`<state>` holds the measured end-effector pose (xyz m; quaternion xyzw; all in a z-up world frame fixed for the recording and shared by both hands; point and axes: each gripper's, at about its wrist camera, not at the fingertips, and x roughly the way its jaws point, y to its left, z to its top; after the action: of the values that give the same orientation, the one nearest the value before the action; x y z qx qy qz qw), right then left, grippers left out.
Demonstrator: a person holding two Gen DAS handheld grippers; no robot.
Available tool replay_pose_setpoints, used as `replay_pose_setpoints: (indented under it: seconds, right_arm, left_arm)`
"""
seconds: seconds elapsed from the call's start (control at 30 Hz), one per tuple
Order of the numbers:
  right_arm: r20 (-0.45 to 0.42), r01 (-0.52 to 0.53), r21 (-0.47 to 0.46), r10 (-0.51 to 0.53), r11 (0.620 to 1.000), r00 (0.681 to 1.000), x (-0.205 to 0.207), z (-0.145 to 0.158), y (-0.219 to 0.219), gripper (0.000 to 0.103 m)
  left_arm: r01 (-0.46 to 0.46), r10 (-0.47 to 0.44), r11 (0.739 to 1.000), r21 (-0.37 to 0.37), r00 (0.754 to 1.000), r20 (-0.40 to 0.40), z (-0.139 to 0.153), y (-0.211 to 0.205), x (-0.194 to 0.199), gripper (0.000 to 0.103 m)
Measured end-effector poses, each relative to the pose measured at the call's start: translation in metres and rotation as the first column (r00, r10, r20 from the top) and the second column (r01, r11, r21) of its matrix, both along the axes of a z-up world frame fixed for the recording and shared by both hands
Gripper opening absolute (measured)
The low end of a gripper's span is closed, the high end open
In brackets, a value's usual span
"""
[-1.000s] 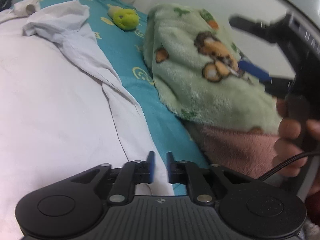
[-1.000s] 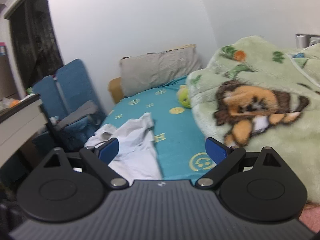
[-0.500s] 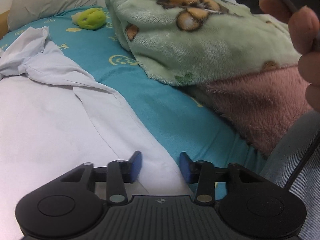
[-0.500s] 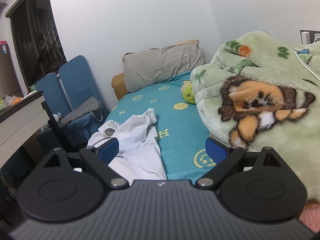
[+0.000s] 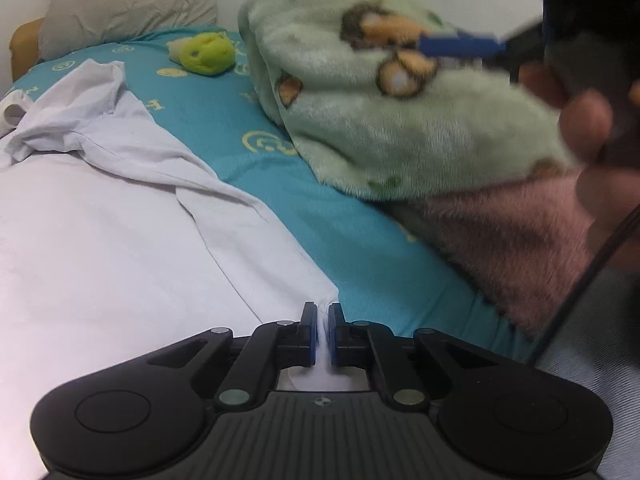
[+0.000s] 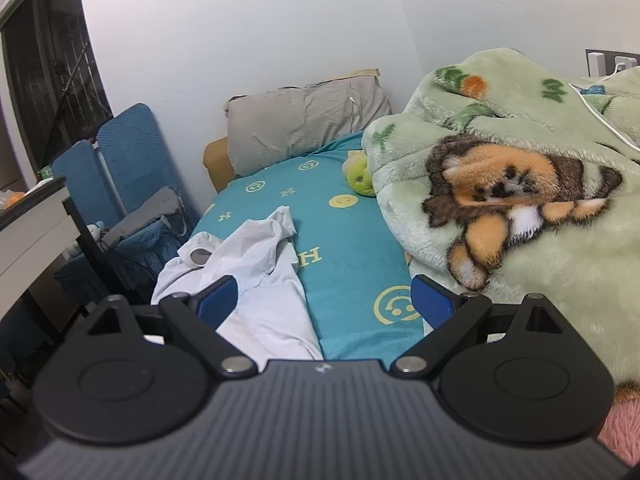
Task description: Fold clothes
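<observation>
The left gripper (image 5: 320,320) has its fingers pinched on the near corner of the white cotton shirt (image 5: 120,240), spread along the bed's (image 5: 360,248) left edge. The right gripper (image 6: 324,300) hovers, fingers wide, empty.

Left hand-held gripper (image 5: 320,334) pinched shut, angled downward; right hand-held gripper (image 6: 326,300) wide open.

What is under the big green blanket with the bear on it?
A pink fuzzy blanket pokes out below the green blanket, resting on the teal sheet. Anything deeper underneath is covered.
</observation>
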<state>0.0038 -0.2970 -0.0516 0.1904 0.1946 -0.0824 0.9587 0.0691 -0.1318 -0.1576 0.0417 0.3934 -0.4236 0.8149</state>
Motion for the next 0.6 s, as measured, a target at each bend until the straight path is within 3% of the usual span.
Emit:
replay_pose_setpoints:
  seconds: [0.07,0.17,0.3,0.37,0.5,0.6]
  right_arm:
    - [0.002,0.009,0.008,-0.009,1.000,1.000,-0.001,0.000,-0.002,0.095]
    - [0.013,0.014,0.025,-0.015,1.000,1.000,-0.002,0.001,-0.005,0.095]
    - [0.017,0.006,0.031,-0.006,0.999,1.000,-0.002,0.002,-0.006,0.095]
    - [0.013,-0.001,0.030,0.000,1.000,1.000,0.000,0.002,-0.005,0.095]
    - [-0.002,-0.027,0.023,0.027,0.999,1.000,0.004,0.001,-0.001,0.095]
    - [-0.043,-0.037,-0.003,0.037,0.999,0.998,0.008,-0.001,0.004,0.095]
  left_arm:
    - [-0.051,0.045,0.995,-0.090,0.997,-0.067,0.013,0.022,0.006,0.006]
    - [-0.154,0.099,0.959,-0.237,0.968,-0.229,0.030,0.066,0.018,0.006]
    - [-0.340,0.194,0.892,-0.297,0.883,-0.427,0.035,0.127,0.033,0.005]
    - [-0.413,0.267,0.880,-0.234,0.838,-0.476,0.029,0.148,0.036,0.004]
    - [-0.475,0.440,0.879,0.035,0.781,-0.443,0.006,0.155,0.035,0.004]
    - [-0.467,0.460,0.878,0.107,0.760,-0.460,-0.004,0.148,0.040,0.005]
